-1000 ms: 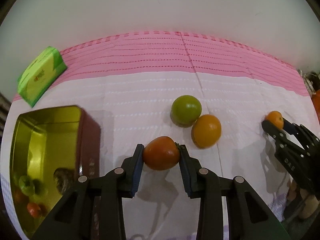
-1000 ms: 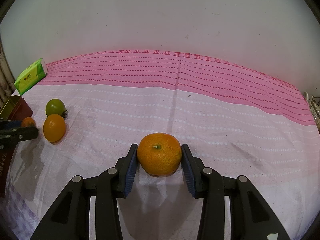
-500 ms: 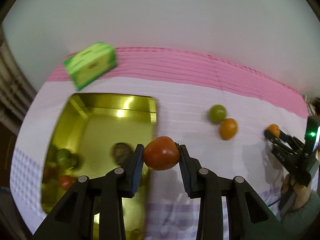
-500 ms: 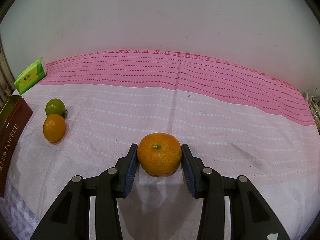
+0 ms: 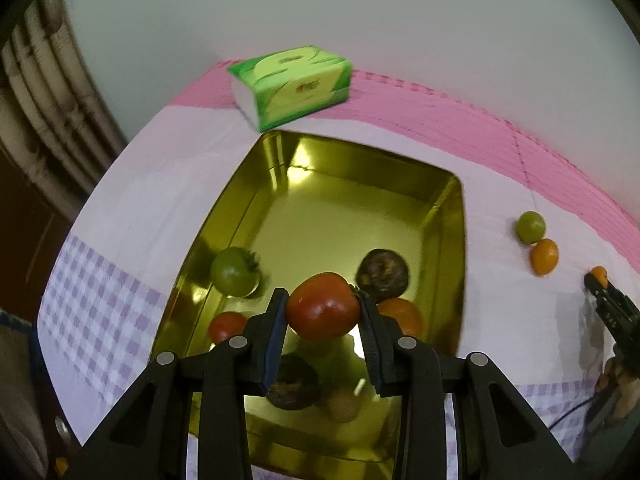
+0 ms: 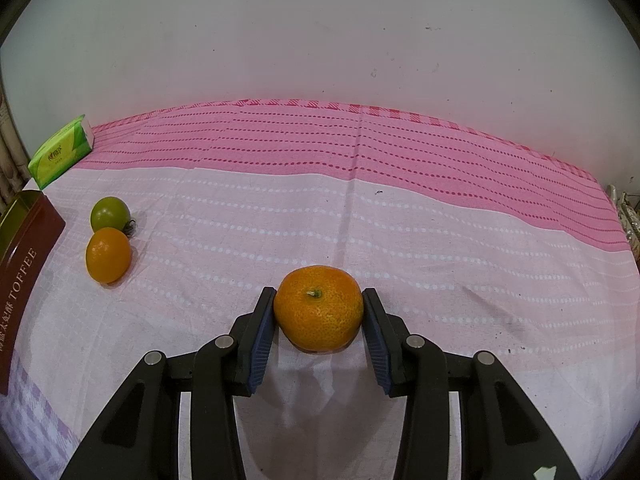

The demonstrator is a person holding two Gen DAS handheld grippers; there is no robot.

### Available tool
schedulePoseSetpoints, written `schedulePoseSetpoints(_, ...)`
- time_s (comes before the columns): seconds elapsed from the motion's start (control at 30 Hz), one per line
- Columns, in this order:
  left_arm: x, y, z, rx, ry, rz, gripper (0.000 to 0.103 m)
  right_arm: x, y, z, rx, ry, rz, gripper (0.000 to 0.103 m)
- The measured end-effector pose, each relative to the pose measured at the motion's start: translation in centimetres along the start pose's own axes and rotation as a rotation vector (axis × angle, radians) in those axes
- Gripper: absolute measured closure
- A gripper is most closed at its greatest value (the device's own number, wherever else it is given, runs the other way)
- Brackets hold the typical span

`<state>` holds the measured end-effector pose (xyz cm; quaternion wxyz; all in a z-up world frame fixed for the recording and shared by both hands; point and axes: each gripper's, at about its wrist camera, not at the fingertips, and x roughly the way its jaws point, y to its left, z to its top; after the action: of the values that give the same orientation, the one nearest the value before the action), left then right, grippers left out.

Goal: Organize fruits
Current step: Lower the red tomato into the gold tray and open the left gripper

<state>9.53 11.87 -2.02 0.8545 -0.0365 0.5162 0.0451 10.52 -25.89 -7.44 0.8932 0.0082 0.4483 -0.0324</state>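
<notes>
Left claw (image 5: pixel 323 322) clamped on red tomato (image 5: pixel 322 306), above gold tin (image 5: pixel 444 184). Right claw (image 6: pixel 319 330) clamped on mandarin (image 6: pixel 318 307), resting on desk. Both probably light; tomato soft, smooth, best gripped gently across widest part.

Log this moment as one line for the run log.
left gripper: shut on red tomato, over gold tin | right gripper: shut on tangerine, on tablecloth
</notes>
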Motion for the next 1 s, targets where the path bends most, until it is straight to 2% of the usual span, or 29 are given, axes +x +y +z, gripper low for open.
schedulePoseSetpoints(0.37,0.9,2.7,0.2,-0.056,0.024,0.003,0.067,0.0,0.0,0.0,-0.001,0.000,-0.002,0.063)
schedulePoseSetpoints(0.47,1.3,2.9,0.3,-0.059,0.039,-0.021,0.067,0.0,0.0,0.1,-0.001,0.000,-0.002,0.063)
schedulePoseSetpoints(0.63,2.0,1.4,0.1,-0.013,0.057,-0.053,0.067,0.0,0.0,0.1,-0.002,0.000,-0.002,0.063)
schedulePoseSetpoints(1.0,3.8,0.1,-0.5,0.023,0.107,-0.032,0.067,0.0,0.0,0.1,-0.001,0.001,-0.002,0.063)
